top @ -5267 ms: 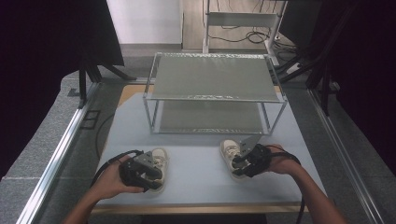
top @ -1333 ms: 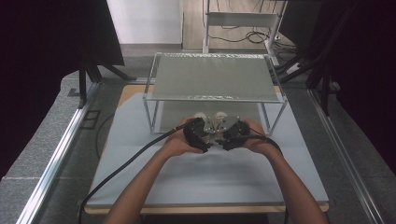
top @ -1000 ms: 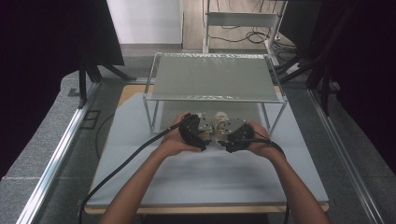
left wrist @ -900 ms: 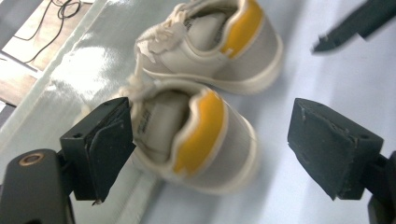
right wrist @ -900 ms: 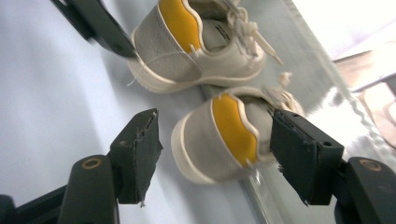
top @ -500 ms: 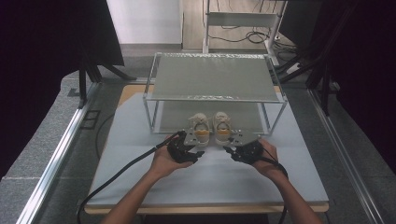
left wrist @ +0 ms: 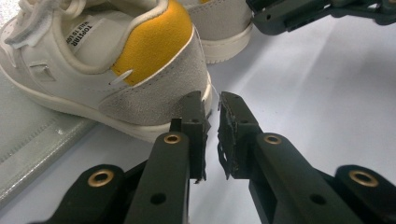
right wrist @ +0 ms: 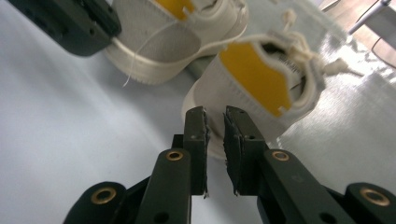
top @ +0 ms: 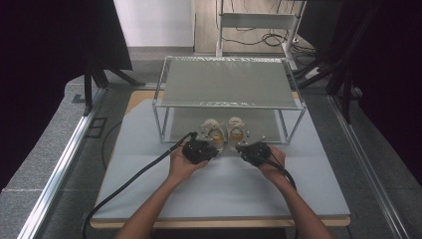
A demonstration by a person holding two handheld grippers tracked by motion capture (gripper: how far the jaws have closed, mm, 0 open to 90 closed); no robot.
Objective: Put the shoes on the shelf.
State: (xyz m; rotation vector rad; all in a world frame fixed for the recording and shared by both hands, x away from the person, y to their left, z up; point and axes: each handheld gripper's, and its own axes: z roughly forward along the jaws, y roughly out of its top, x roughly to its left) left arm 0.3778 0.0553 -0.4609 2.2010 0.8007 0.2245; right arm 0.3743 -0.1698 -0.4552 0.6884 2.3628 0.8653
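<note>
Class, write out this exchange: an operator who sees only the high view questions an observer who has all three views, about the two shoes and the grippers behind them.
Operator: Is the left gripper holding that shoe?
Observer: No. The left gripper has just been closing its fingers. They stand nearly together with nothing between them, just behind the heel of the left shoe.
Operator: And the right gripper?
Observer: The right gripper is the same. Its fingers have just been closing on nothing, close behind the heel of the right shoe.
</note>
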